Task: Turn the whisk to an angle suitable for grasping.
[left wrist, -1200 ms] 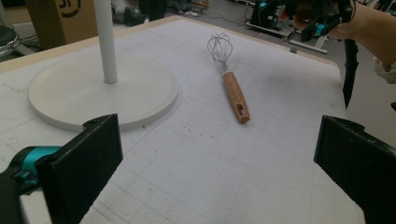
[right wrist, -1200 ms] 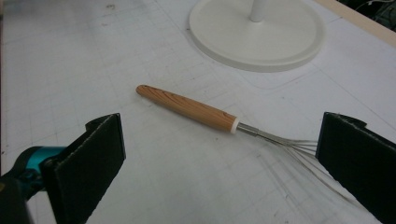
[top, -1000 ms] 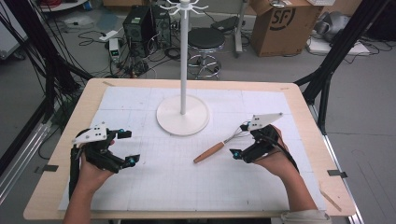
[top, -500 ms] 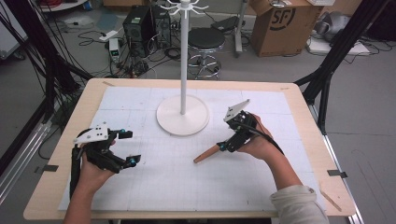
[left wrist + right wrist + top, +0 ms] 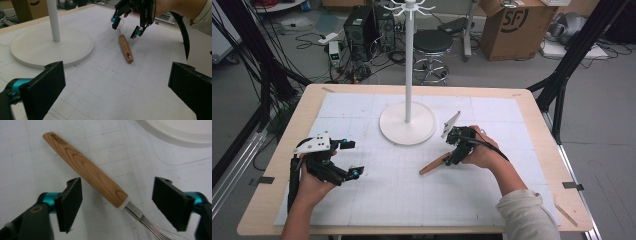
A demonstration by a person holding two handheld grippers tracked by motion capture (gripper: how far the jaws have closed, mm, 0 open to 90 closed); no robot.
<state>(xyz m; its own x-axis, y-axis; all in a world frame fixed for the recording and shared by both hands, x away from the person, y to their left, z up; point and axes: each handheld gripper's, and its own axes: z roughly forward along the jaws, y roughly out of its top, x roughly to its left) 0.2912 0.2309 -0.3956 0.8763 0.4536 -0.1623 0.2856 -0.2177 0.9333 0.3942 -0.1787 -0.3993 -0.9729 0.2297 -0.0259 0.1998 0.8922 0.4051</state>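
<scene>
Whisk [image 5: 435,164] on mat [image 5: 512,200], right-front of stand base [image 5: 407,125].

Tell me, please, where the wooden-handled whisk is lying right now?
In the high view the wooden-handled whisk lies flat on the white mat, right of centre, in front of the stand's round base, under the open right gripper.

My right gripper [image 5: 451,159] tips steeply down, its jaws spread wide with the hand [image 5: 482,152] wrapped behind it and the forearm running back toward me. My left gripper [image 5: 352,159] sits low and level, jaws parted wide, pointing across toward the right one, hand [image 5: 312,180] gripping underneath.
</scene>
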